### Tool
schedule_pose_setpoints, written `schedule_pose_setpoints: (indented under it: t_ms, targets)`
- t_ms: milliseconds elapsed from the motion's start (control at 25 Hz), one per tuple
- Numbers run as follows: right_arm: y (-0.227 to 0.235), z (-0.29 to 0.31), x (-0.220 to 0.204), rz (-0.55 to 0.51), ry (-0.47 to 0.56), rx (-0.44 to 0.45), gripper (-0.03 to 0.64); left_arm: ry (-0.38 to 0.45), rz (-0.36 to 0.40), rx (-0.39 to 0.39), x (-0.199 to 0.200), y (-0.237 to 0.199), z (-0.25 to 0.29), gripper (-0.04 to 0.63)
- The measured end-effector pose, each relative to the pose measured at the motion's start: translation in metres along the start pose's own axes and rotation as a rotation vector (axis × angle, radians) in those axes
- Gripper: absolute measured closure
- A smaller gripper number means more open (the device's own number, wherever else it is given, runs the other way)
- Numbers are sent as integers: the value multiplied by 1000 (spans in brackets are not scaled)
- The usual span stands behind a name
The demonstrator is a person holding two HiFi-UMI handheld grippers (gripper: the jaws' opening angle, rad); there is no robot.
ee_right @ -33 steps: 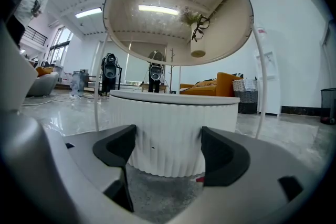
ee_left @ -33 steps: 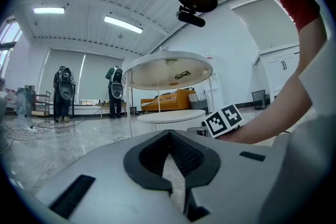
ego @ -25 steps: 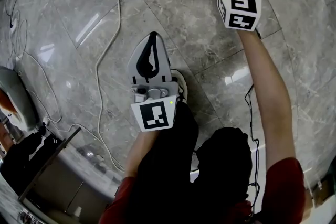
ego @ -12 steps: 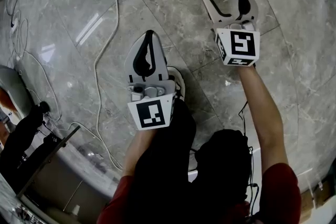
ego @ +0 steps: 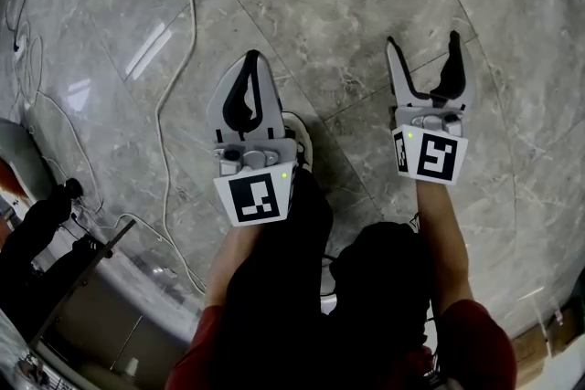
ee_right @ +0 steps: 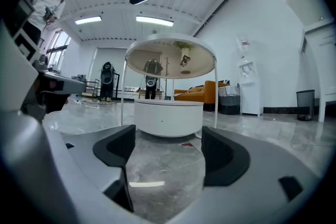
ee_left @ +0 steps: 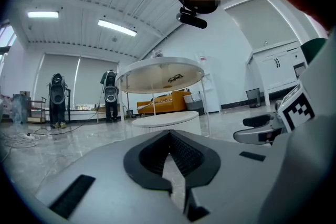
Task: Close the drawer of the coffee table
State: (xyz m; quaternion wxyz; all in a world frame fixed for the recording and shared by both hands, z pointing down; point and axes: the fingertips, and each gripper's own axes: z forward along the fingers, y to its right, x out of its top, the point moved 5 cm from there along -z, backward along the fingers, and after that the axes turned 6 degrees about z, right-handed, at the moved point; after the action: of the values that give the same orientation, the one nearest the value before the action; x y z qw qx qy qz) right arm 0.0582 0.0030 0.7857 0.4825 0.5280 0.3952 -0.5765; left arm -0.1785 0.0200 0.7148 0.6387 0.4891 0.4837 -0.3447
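Fingers point(ego: 274, 105) of left gripper point(ego: 253, 61) pressed together, empty — right gripper point(ego: 423, 41) fingers spread, empty.

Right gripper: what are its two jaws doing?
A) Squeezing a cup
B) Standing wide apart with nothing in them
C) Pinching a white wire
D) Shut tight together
B: in the right gripper view, the right gripper has its jaws wide apart, and only the grey marble floor shows between them.
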Motion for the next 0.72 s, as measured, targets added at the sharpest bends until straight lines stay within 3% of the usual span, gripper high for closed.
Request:
schedule_pose_setpoints:
  t_ms: [480, 720]
  targets:
    - [8, -20, 6, -7, -14, -18, 244, -8, 4, -3, -1, -2, -1, 583]
    - [-4, -15, 67, -29, -59, 13, 244, 33, 58, -78, 47, -25, 3, 583]
